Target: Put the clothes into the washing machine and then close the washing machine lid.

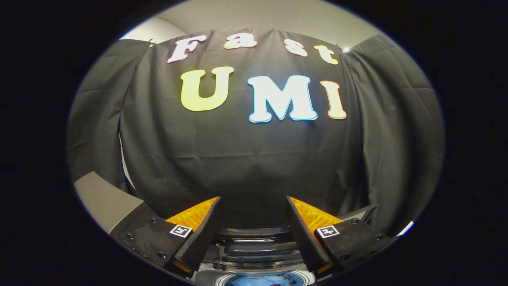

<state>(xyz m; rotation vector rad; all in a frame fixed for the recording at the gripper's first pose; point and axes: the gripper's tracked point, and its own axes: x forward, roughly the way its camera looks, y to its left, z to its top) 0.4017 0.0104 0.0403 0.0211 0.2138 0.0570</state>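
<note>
The tool [254, 206] hangs with its fingers [206, 234] spread wide and nothing between them, pointing at the black cloth wall [254, 159] rather than down at the work. Below and between the fingers sits the washer [258, 274] — its round opening shows at the very bottom, with something blue inside that looks like clothes [254, 280] already in the drum, though too little of it is visible to be sure. Just beyond the opening, between the fingers, a dark glossy panel [258, 244] stands up from the back rim; I take it to be the lid, raised and not yet closed.

If that reading holds, the loading step looks done and the closing step is what remains. The risks from here come mostly from how the tool is aimed. It looks well over the lid, so a reach for it would begin nearly blind — the fingers could come down on the hinge side, or slip off the smooth panel instead of hooking its free edge. A lid let go partway may drop hard. Any cloth lying over the rim would keep the lid from seating, and the rim's near side is hidden here, so that cannot be ruled out.
</note>
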